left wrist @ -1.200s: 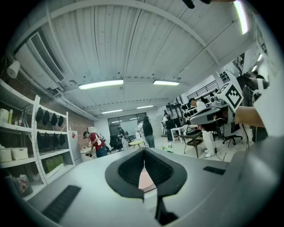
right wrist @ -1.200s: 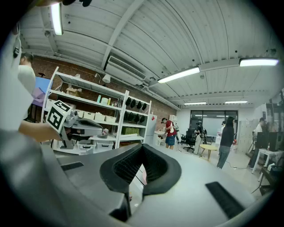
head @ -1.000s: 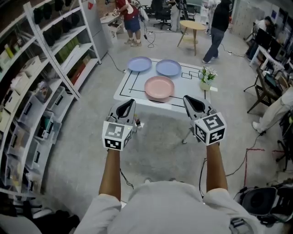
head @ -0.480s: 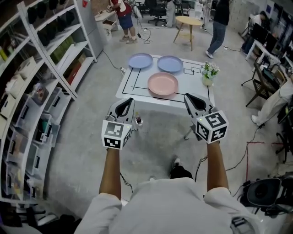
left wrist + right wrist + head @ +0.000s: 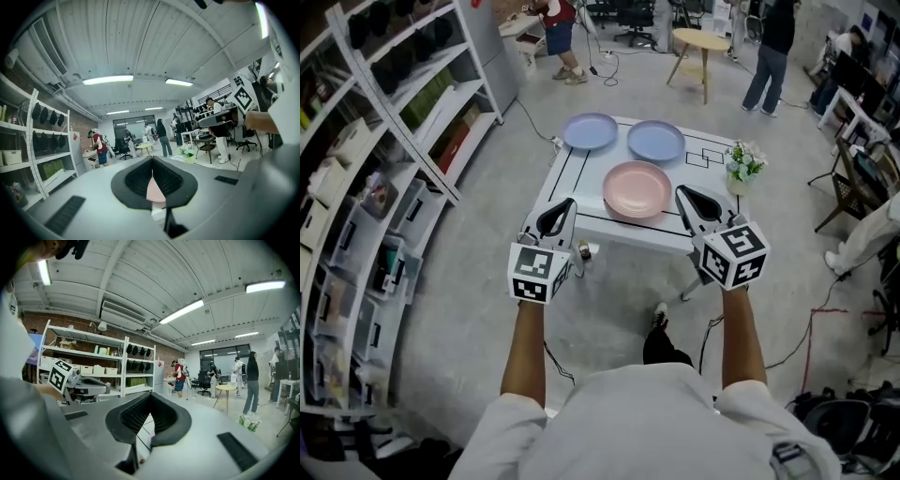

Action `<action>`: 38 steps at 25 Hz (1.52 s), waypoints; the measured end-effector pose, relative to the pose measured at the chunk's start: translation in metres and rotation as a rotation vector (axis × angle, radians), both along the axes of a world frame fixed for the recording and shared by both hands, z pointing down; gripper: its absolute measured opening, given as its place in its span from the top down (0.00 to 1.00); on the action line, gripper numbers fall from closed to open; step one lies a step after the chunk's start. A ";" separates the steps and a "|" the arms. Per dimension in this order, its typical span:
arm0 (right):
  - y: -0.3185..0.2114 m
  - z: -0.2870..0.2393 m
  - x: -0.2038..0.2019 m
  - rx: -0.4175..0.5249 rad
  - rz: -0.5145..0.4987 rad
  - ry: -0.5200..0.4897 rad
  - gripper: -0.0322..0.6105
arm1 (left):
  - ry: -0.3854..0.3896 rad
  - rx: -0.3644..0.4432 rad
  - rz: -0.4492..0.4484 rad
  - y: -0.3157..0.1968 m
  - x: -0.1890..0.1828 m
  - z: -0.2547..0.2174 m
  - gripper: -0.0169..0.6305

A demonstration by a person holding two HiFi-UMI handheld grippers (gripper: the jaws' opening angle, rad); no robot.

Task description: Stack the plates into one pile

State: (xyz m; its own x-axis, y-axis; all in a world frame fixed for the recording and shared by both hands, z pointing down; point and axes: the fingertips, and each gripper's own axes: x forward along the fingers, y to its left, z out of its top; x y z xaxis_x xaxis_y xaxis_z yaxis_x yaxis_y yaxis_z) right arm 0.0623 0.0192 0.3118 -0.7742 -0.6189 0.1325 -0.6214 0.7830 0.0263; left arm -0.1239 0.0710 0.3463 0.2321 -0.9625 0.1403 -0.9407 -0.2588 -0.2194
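A pink plate (image 5: 637, 188) lies near the front of the low white table (image 5: 567, 183). Two blue plates (image 5: 591, 131) (image 5: 655, 141) lie side by side behind it. My left gripper (image 5: 557, 214) is shut and empty, held in the air just short of the table's front left edge. The right gripper (image 5: 690, 201) is also shut and empty, at the front edge just right of the pink plate. In the left gripper view a sliver of the pink plate (image 5: 155, 191) shows below the closed jaws of that gripper (image 5: 152, 174). In the right gripper view its gripper (image 5: 151, 414) is shut over the table top (image 5: 145, 431).
A small flower pot (image 5: 744, 168) stands on the table's right side. Metal shelving (image 5: 389, 141) runs along the left. A small bottle (image 5: 584, 250) stands on the floor by the table's front. A round wooden table (image 5: 701, 41) and several people are farther back.
Both grippers have moved forward from open floor up to the table's front edge, still shut. The table and plates have come closer in the head view.
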 end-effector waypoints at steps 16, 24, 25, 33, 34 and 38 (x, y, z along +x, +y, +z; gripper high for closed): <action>-0.252 -0.007 0.008 -0.031 -0.171 -0.025 0.93 | -0.013 -0.047 -0.126 -0.240 0.022 -0.009 0.95; -0.305 0.020 -0.007 -0.110 -0.215 0.002 0.93 | -0.031 -0.124 -0.143 -0.309 0.005 0.023 0.95; -0.309 0.025 -0.012 -0.114 -0.217 0.007 0.93 | -0.042 -0.144 -0.143 -0.318 -0.002 0.032 0.95; -0.350 0.074 -0.057 -0.186 -0.151 0.066 0.93 | -0.124 -0.341 -0.043 -0.400 -0.062 0.120 0.83; -0.356 0.081 -0.065 -0.201 -0.129 0.067 0.93 | -0.136 -0.367 -0.018 -0.411 -0.071 0.133 0.81; -0.374 0.111 -0.079 -0.278 -0.018 0.071 0.93 | -0.202 -0.480 0.108 -0.453 -0.087 0.193 0.76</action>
State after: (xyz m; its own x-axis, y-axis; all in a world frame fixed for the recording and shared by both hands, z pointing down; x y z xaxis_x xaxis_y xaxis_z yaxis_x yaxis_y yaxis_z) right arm -0.0171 -0.3549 0.4225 -0.7675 -0.5375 0.3492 -0.6117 0.7771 -0.1482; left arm -0.2114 -0.3823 0.5398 0.2492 -0.7512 0.6113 -0.8545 -0.4676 -0.2262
